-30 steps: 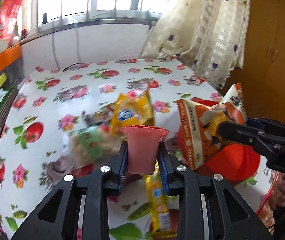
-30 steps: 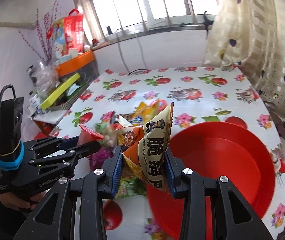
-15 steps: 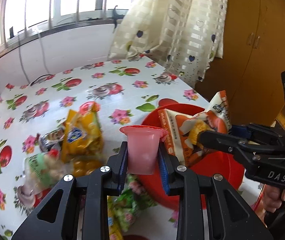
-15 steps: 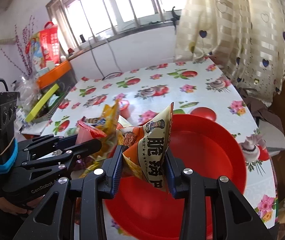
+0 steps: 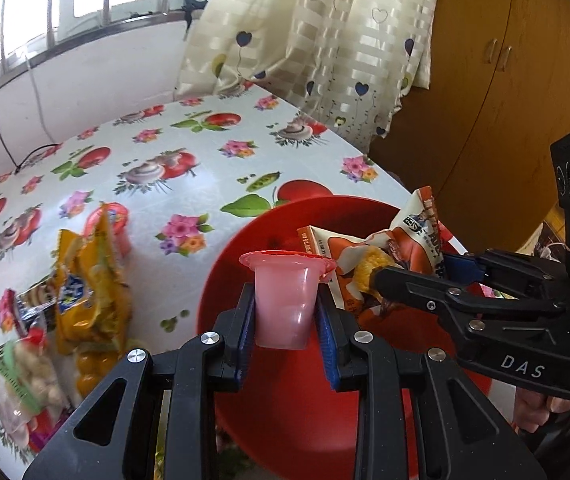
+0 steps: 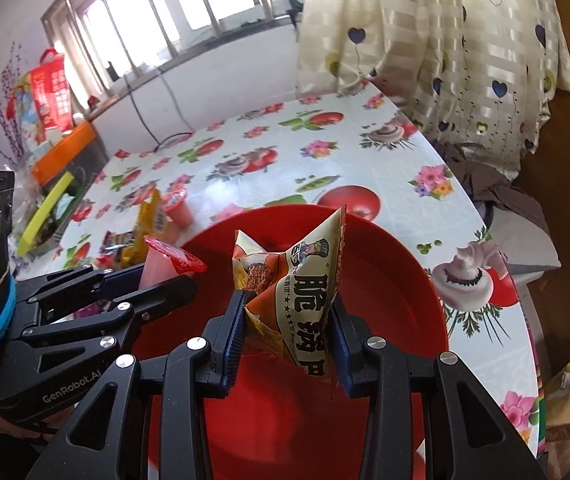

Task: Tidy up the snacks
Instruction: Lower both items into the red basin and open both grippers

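My left gripper (image 5: 285, 320) is shut on a pink jelly cup (image 5: 285, 300) with a red foil lid, held upright over the near left rim of a big red bowl (image 5: 285, 408). In the right wrist view that jelly cup (image 6: 163, 266) and the left gripper (image 6: 165, 284) hang at the left of the red bowl (image 6: 397, 280). My right gripper (image 6: 289, 332) is shut on an orange and cream snack packet (image 6: 301, 284) above the bowl's middle. From the left wrist view, the snack packet (image 5: 385, 256) and the right gripper (image 5: 413, 272) are over the bowl's right side.
Left of the bowl lie a yellow snack bag (image 5: 89, 292), a green-banded bag of puffs (image 5: 25, 376) and another jelly cup (image 6: 177, 208) on the flowered tablecloth (image 5: 157, 168). A curtain (image 5: 325, 48) and a wooden cabinet (image 5: 505, 100) stand beyond the table's right edge.
Both grippers have swung right with their loads, from above the pile of snacks to above the red bowl. Neither grip has changed.
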### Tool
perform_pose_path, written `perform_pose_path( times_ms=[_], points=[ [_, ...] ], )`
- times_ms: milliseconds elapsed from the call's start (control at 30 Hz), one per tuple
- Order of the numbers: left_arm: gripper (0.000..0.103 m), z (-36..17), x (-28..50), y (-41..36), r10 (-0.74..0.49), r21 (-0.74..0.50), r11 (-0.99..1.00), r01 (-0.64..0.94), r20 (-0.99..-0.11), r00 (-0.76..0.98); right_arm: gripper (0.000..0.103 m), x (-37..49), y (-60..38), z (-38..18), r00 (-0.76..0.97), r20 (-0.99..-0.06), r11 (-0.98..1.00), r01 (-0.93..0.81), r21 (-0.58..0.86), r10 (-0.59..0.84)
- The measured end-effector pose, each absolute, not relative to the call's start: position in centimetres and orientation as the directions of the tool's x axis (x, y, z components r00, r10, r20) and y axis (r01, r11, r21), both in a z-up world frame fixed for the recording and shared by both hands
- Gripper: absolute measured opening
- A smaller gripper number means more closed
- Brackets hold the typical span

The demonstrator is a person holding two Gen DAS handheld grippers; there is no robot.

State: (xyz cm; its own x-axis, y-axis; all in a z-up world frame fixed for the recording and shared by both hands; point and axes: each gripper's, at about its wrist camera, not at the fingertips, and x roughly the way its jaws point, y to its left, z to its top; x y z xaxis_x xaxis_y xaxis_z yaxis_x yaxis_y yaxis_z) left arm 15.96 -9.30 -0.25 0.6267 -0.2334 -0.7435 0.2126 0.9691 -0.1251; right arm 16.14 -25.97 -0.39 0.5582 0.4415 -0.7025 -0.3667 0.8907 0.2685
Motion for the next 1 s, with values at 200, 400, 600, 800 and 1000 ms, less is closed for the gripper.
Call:
perform_pose_path(
  times_ms=[200,400,600,800,1000],
  points=[
    [0.03,-1.5,17.8,-9.7,-0.238,-0.134,0.968,0.213,-0.766,0.597,0.036,17.4,-26.2,-0.8,0.563,-0.713,0.902,-0.352,0.252,0.419],
    [0.03,-2.3,18.9,-9.4,-0.236,-0.148,0.969,0.197,-0.784,0.575,0.042,18.5,-25.8,-1.1,0.559,-0.735,0.913,-0.348,0.213,0.384],
    [0.031,-2.1,19.1,-8.9,-0.264,-0.186,0.964,0.191,-0.775,0.575,0.049,18.0,-25.8,-0.3,0.59,-0.722,0.918,-0.359,0.166,0.361],
    [0.032,-0.9,18.4,-8.6,-0.276,-0.194,0.961,0.199,-0.748,0.603,0.054,17.2,-26.6,0.6,0.613,-0.708,0.924,-0.348,0.156,0.351],
    [0.031,-0.3,17.0,-8.0,-0.271,-0.197,0.962,0.187,-0.744,0.611,0.054,15.5,-26.7,0.7,0.602,-0.72,0.921,-0.366,0.134,0.345]
  ],
)
